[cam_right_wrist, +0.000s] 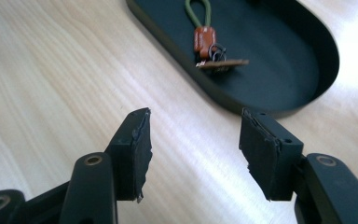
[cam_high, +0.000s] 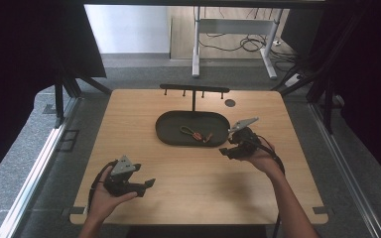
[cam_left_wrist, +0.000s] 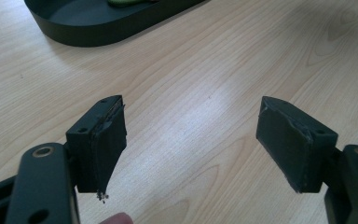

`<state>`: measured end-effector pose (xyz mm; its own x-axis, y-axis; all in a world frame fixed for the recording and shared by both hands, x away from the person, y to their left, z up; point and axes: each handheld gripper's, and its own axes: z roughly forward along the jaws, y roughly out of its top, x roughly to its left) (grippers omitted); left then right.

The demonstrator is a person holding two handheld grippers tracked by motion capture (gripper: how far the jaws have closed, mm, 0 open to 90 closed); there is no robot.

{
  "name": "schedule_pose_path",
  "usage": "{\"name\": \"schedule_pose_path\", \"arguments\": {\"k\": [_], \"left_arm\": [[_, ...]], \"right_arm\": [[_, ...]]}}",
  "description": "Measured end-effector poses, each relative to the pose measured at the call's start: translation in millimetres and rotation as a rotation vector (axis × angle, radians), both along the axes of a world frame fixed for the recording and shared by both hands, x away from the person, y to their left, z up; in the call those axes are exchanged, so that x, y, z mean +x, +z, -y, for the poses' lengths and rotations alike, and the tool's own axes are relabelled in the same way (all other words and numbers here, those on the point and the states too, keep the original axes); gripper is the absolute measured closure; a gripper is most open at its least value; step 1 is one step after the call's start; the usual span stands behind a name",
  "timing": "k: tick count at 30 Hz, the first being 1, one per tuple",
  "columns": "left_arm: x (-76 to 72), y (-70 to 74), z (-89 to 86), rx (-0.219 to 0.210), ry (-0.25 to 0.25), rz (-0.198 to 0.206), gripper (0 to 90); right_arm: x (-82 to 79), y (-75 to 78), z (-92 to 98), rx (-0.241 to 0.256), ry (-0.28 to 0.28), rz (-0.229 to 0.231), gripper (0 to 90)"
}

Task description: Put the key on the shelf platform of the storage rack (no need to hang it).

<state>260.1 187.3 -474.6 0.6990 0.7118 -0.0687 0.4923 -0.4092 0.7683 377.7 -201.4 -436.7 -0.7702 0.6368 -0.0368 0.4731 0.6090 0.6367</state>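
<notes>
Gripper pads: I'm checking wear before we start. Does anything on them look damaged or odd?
Yes. On the left gripper, the left pad has a ragged, peeling edge with a frayed bit hanging at its lower tip. The right gripper pads look chipped and uneven along their edges too. Both grippers are open and hold nothing.

**Count of items on the table**

We count 1 wooden table (cam_high: 144, 198), 1 dark oval tray (cam_high: 167, 133), and 1 keychain (cam_high: 196, 134) in it: 1 green loop (cam_right_wrist: 198, 11), 1 orange tag (cam_right_wrist: 204, 39), 1 metal ring (cam_right_wrist: 216, 51), approx. We see 1 T-shaped black rack (cam_high: 194, 91) w/ 4 pegs. We count 2 grippers, 1 left gripper (cam_high: 144, 181) & 1 right gripper (cam_high: 227, 147), 2 jaws each, 2 hands.
</notes>
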Motion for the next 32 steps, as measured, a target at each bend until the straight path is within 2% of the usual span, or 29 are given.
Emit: {"name": "schedule_pose_path", "arguments": {"k": [4,5,7,12,17,21,23,32], "left_arm": [[0.2,-0.3,-0.1,0.001,0.001,0.000,24.5],[0.3,-0.5,-0.2,0.003,0.001,-0.001,24.6],[0.6,-0.7,-0.7,0.005,0.001,-0.001,24.6],[0.4,-0.7,-0.8,0.002,0.006,-0.003,24.6],[0.8,-0.7,-1.3,0.009,0.003,0.000,24.5],[0.9,-0.8,-1.3,0.010,0.003,0.001,24.6],[0.8,-0.7,-1.0,0.009,0.003,0.001,24.6],[2.1,-1.4,-0.5,0.008,0.002,-0.001,24.5]], "right_arm": [[-11.5,-6.3,9.4,0.025,-0.024,-0.001,44.3],[-18.7,-10.8,16.8,0.047,-0.042,-0.004,44.5],[-26.2,-15.2,23.5,0.058,-0.052,-0.004,44.6],[-39.7,-23.9,33.5,0.067,-0.050,-0.003,44.7],[-53.7,-38.5,39.7,0.083,-0.044,-0.021,44.7],[-56.1,-44.3,39.0,0.062,-0.038,-0.029,44.3],[-56.0,-43.5,39.9,0.084,-0.045,-0.022,44.8],[-59.7,-45.5,38.1,0.082,-0.044,-0.003,43.7]]}}
